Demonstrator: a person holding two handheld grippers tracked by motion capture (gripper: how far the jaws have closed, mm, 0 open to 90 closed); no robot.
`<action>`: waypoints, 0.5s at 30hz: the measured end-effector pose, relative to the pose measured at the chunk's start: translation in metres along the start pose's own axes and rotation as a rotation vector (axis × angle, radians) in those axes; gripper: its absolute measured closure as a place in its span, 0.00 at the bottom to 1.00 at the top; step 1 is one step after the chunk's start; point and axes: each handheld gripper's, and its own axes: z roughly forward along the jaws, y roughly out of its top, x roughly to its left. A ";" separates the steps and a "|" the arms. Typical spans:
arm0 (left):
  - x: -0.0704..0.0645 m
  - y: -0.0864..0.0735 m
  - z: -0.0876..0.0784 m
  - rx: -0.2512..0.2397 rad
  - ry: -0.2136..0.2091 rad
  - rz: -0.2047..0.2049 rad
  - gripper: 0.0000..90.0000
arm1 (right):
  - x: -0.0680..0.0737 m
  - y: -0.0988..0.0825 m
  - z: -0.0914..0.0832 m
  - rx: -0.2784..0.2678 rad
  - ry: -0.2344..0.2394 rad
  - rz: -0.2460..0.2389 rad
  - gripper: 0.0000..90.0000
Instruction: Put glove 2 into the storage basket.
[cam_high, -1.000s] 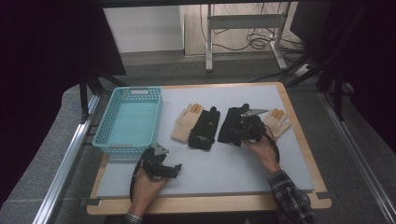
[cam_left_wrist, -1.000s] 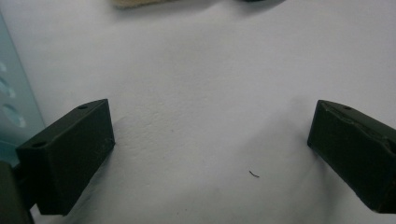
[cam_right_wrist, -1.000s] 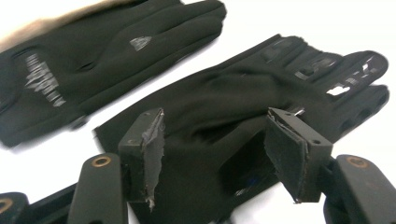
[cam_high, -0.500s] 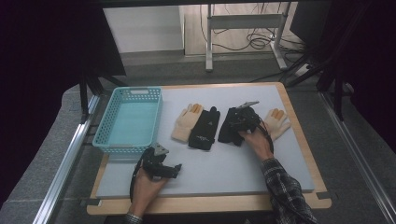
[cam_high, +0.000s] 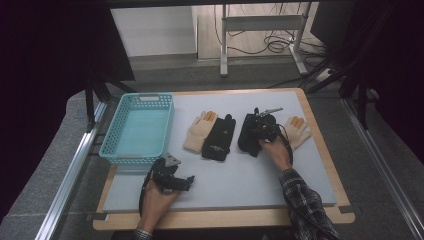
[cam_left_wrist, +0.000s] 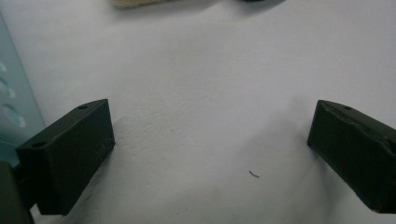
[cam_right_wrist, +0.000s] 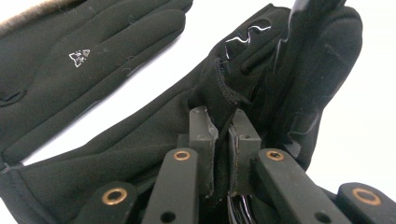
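Two black gloves and two cream gloves lie in a row on the white table top (cam_high: 240, 175). My right gripper (cam_high: 259, 129) sits on the right-hand black glove (cam_high: 247, 140); its jaws have just been closing and now pinch a fold of that glove's fabric (cam_right_wrist: 219, 93). In the right gripper view the pads (cam_right_wrist: 201, 126) stand almost together with cloth between them, and the other black glove (cam_right_wrist: 93, 51) lies beyond. My left gripper (cam_high: 172, 179) rests near the front of the table, open, with bare table between its jaws (cam_left_wrist: 210, 154).
A light blue plastic basket (cam_high: 139, 129) stands at the left of the table, its wall (cam_left_wrist: 11, 107) close beside my left gripper. One cream glove (cam_high: 199, 131) lies beside the left black glove (cam_high: 219, 137), the other cream glove (cam_high: 297, 131) at the far right.
My right hand has shifted a little to the left over the right-hand black glove and its jaws have come together on the fabric. The left hand has kept still.
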 end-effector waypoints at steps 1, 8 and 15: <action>0.000 0.000 0.000 0.000 0.000 0.000 0.01 | 0.001 0.001 -0.004 -0.011 -0.008 -0.008 0.91; 0.000 0.000 0.000 0.000 0.000 0.000 0.01 | 0.008 0.004 -0.029 -0.053 0.007 -0.031 0.91; 0.000 0.000 0.000 0.001 0.001 0.001 0.01 | 0.031 -0.001 -0.069 -0.106 0.074 -0.056 0.91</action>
